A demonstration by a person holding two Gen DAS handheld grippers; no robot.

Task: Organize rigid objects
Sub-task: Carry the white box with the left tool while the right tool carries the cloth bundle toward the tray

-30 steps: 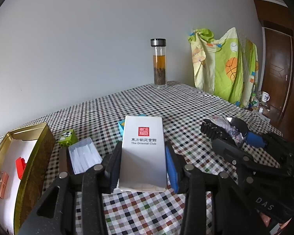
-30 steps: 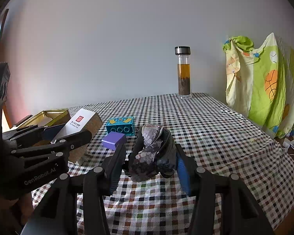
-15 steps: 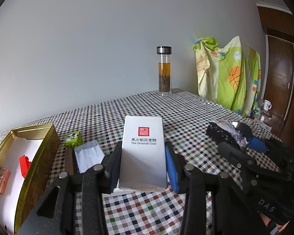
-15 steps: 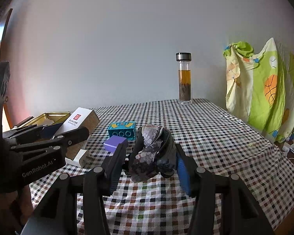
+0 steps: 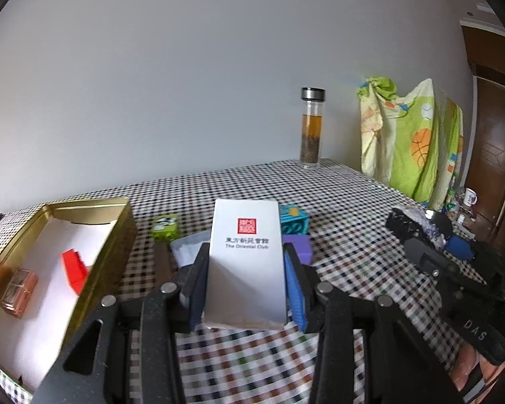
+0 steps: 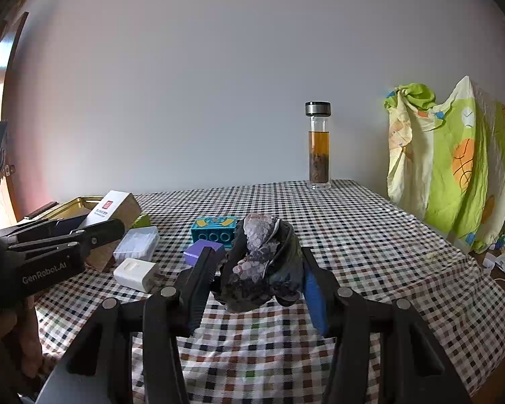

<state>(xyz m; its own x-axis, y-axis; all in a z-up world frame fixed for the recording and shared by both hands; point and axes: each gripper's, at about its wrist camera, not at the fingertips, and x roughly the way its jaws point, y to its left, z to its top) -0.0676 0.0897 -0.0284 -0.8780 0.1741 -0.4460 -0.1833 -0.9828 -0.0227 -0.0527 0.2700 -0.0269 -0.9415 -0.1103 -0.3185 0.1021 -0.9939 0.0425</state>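
Note:
My left gripper (image 5: 245, 252) is shut on a white box with a red seal (image 5: 245, 269), held upright above the checked tablecloth. Left of it an open gold tin (image 5: 118, 222) holds a red brick (image 5: 74, 269) and a pink clear case (image 5: 17, 289). My right gripper (image 6: 257, 262) is shut on a dark, scale-patterned pouch (image 6: 262, 262) just above the table. From the right wrist view, the left gripper (image 6: 84, 232) and its white box (image 6: 111, 207) hang beside the tin (image 6: 74, 202).
On the cloth lie a teal brick (image 6: 213, 230), a purple block (image 6: 202, 250), a clear plastic box (image 6: 136, 244), a white charger (image 6: 134, 274) and a green brick (image 5: 165, 225). A tea bottle (image 6: 318, 144) stands at the far edge. A green sheet (image 6: 454, 161) hangs at right.
My left gripper has carried the white box leftward, nearer the gold tin, which uncovers the white charger in the right wrist view. The right gripper and its pouch have kept still.

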